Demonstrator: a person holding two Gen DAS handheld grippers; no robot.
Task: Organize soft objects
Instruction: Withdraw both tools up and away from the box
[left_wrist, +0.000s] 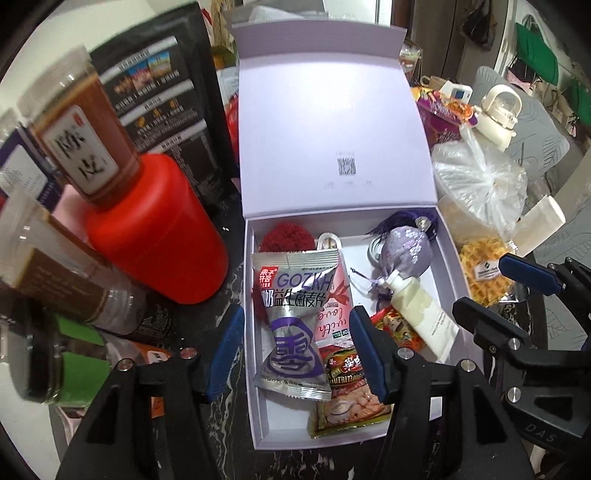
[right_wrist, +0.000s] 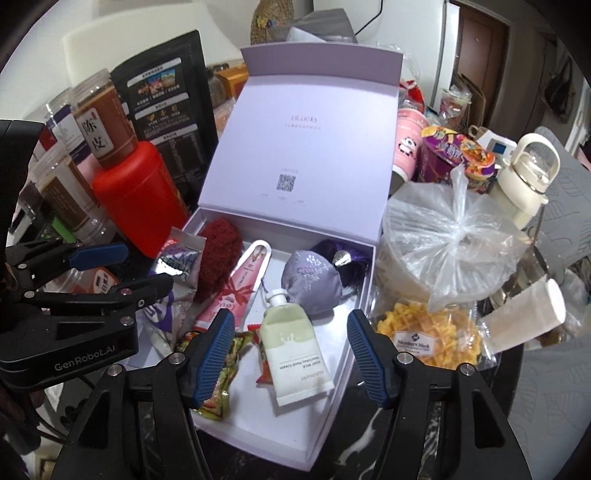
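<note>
An open lavender box (left_wrist: 252, 295) (right_wrist: 255, 410) holds soft items. Among them are a silver snack pouch (left_wrist: 291, 321), a pink tube (right_wrist: 240, 291), a red pom-pom (right_wrist: 218, 251), a lavender sachet (right_wrist: 314, 280), a white cream tube (right_wrist: 295, 354) and small snack packets (left_wrist: 351, 391). My left gripper (left_wrist: 295, 350) hangs open over the silver pouch, its pads clear of it. My right gripper (right_wrist: 291, 354) is open above the cream tube and holds nothing. Each gripper also shows at the edge of the other's view, the right gripper (left_wrist: 506, 295) and the left gripper (right_wrist: 125, 271).
The upright lid (left_wrist: 332, 140) stands behind the box. A red canister (left_wrist: 155, 229), jars and a black pouch (left_wrist: 162, 85) crowd the left. On the right are a tied plastic bag (right_wrist: 454, 236), a bag of yellow crackers (right_wrist: 432, 336) and a white bottle (right_wrist: 524, 181).
</note>
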